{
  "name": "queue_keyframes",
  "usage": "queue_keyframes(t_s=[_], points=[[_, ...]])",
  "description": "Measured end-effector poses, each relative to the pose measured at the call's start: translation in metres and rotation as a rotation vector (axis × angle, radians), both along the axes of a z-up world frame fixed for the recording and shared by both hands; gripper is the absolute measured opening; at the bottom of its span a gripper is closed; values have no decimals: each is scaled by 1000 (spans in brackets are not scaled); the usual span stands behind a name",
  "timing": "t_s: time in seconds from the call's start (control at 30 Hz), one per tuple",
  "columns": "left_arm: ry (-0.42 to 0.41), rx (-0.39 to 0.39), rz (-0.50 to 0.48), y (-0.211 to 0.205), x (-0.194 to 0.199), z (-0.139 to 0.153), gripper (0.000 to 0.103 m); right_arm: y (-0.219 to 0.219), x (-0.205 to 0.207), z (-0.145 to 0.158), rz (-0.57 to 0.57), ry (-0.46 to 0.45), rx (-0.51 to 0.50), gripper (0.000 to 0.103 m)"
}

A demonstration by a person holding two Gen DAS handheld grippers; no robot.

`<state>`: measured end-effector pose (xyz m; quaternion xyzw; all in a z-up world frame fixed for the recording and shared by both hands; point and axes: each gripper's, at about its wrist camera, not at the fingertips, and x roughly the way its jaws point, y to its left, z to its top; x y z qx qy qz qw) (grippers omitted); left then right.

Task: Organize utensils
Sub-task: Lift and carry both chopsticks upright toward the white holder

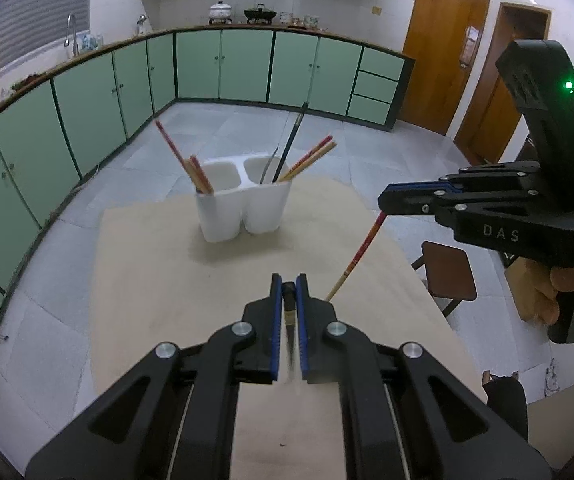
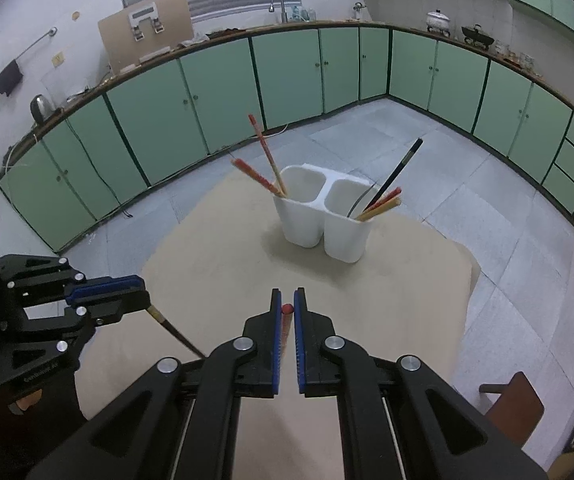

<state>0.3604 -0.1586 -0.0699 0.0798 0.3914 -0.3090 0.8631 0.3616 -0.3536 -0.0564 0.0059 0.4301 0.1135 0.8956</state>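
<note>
A white two-compartment holder (image 1: 243, 208) (image 2: 323, 220) stands on the tan table (image 1: 147, 280) (image 2: 215, 264). One compartment has red chopsticks (image 1: 191, 164) (image 2: 265, 168). The other has a black chopstick (image 1: 293, 136) (image 2: 397, 174), a metal utensil and red-tan chopsticks (image 1: 311, 160). My left gripper (image 1: 289, 280) (image 2: 143, 292) is shut on a dark chopstick (image 1: 289, 300) (image 2: 171, 328), short of the holder. My right gripper (image 2: 287, 294) (image 1: 383, 200) is shut on a red chopstick (image 2: 287, 316) (image 1: 357, 256) that hangs down from its jaws.
Green cabinets (image 1: 223, 64) (image 2: 287, 68) line the walls under a counter with a tap and pots. A brown stool (image 1: 447, 276) (image 2: 515, 408) stands by the table's right edge. Wooden doors (image 1: 443, 44) are at the back right.
</note>
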Motion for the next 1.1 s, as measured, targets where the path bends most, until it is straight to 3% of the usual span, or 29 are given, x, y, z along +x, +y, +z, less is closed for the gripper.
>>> queue_keyframes(t_s=[0.27,0.57,0.8,1.1], points=[[-43,-6,24,1,7,37,6,0,-3,29,-3,-37,-32,6],[-115,-39,56,7,27,95,6,0,1,84,-8,-97,-87,6],[-164,-56,72,1,51,133,6,0,19,124,-26,-144,-86,6],[-226,-63,91,-21,87,160,6,-1,56,150,-64,-189,-68,6]])
